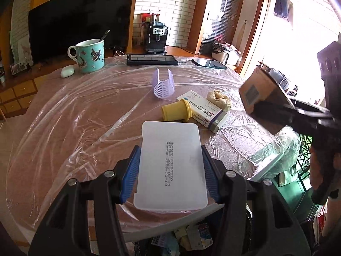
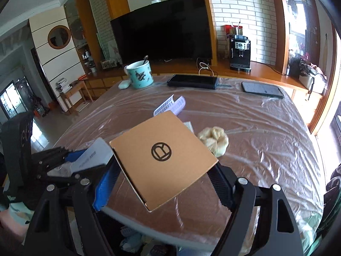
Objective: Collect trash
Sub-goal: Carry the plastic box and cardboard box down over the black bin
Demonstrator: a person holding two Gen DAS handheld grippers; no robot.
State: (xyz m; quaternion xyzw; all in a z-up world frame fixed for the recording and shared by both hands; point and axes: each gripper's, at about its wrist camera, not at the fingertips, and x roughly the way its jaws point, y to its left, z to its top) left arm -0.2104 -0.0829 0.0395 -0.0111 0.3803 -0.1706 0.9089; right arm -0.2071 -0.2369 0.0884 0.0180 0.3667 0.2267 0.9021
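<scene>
My left gripper (image 1: 170, 170) is shut on a flat white plastic box (image 1: 171, 166) with printed dates, held above the table's near edge. My right gripper (image 2: 164, 183) is shut on a brown cardboard box (image 2: 163, 160) with a round logo; it also shows in the left wrist view (image 1: 262, 98). On the table lie a yellow cap (image 1: 177, 112), a white medicine box (image 1: 204, 111), a crumpled beige wad (image 1: 219, 99) and a purple slotted plastic piece (image 1: 163, 84). A bin with trash (image 1: 191, 239) shows below the table edge.
The table (image 2: 266, 140) is covered with clear plastic film. At the back stand a teal mug with a spoon (image 1: 90, 56), a white earbud case (image 1: 67, 71), a black tray (image 1: 152, 59) and a phone (image 1: 208, 63). A bag-lined bin (image 1: 275, 149) stands right.
</scene>
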